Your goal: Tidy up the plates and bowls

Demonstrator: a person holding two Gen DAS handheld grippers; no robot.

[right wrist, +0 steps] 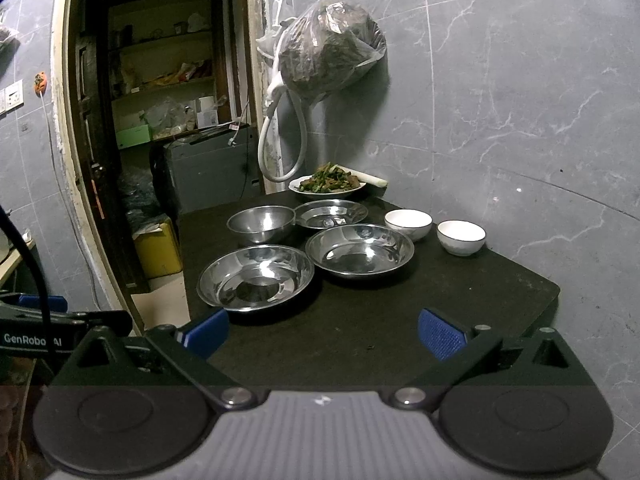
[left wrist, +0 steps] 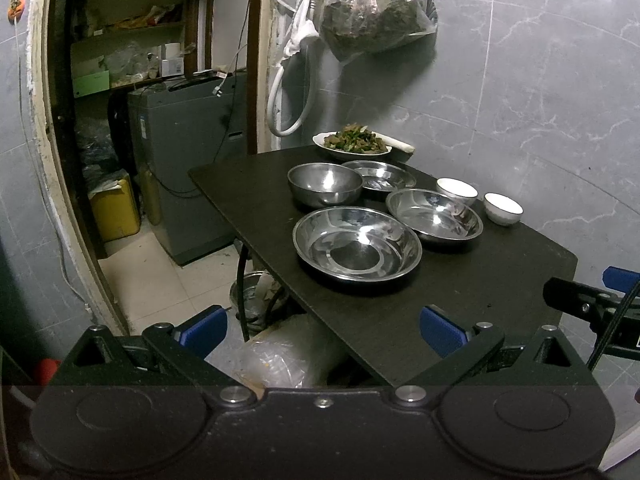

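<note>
Our left gripper [left wrist: 323, 330] and right gripper [right wrist: 323, 330] both gape wide and empty at the bottom of their frames, over the near edge of the dark table [right wrist: 460, 292]. At mid-frame we see three shallow steel plates [right wrist: 256, 277], a deeper steel bowl [right wrist: 261, 224], two white bowls [right wrist: 461, 237] at right, and a plate of cooked greens [right wrist: 328, 184] against the wall.

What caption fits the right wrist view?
Open right gripper faces four steel bowls, two white bowls on a black table.
</note>
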